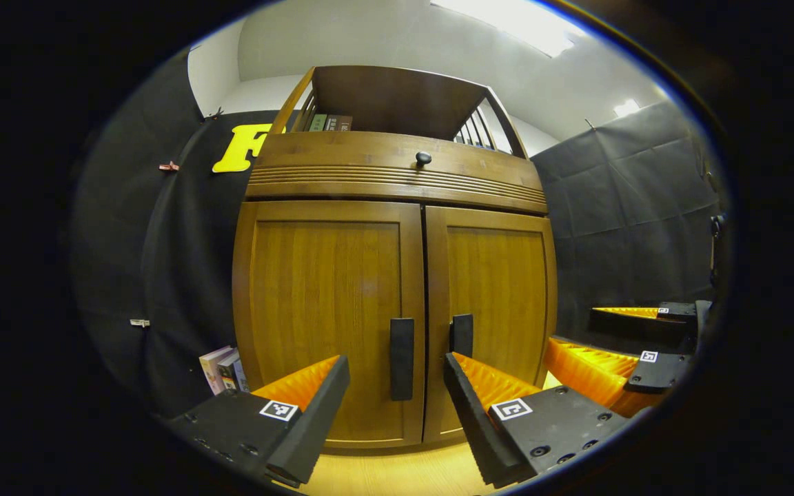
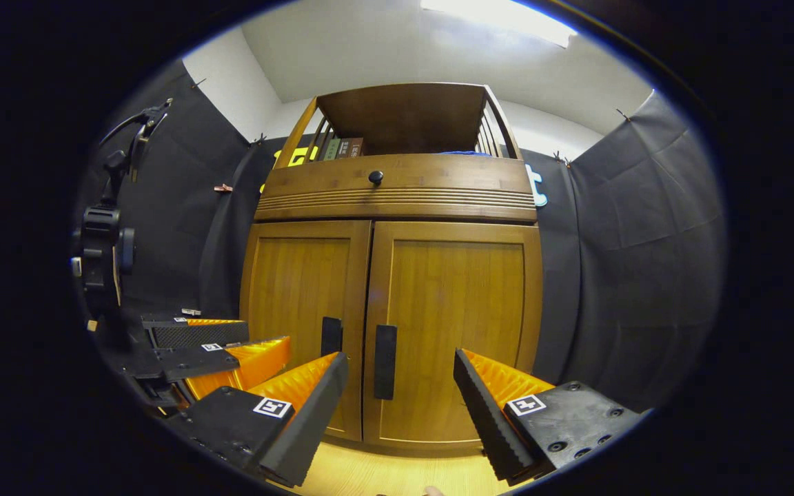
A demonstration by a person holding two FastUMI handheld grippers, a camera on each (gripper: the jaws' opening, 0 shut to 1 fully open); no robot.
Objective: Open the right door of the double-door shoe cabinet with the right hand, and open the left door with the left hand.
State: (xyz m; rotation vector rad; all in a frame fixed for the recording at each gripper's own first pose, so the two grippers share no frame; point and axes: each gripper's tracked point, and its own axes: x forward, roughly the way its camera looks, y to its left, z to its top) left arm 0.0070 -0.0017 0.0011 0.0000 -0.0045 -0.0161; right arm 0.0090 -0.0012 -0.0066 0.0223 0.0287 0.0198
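Black cloth walls enclose the booth, and the wooden shoe cabinet (image 1: 397,275) stands at centre frame in both views on a pale wood floor (image 1: 397,475), with a knobbed drawer (image 1: 423,158) above its two doors and books (image 1: 223,370) at its lower-left foot. I find both doors closed: in the left gripper view the left door handle (image 1: 402,358) sits between the spread fingers of my left gripper (image 1: 397,375), which holds nothing, and the right gripper (image 1: 635,344) shows at the lower right. In the right gripper view the right door handle (image 2: 384,362) stands just left of centre, my right gripper (image 2: 400,375) is wide open and clear of it, touching nothing.
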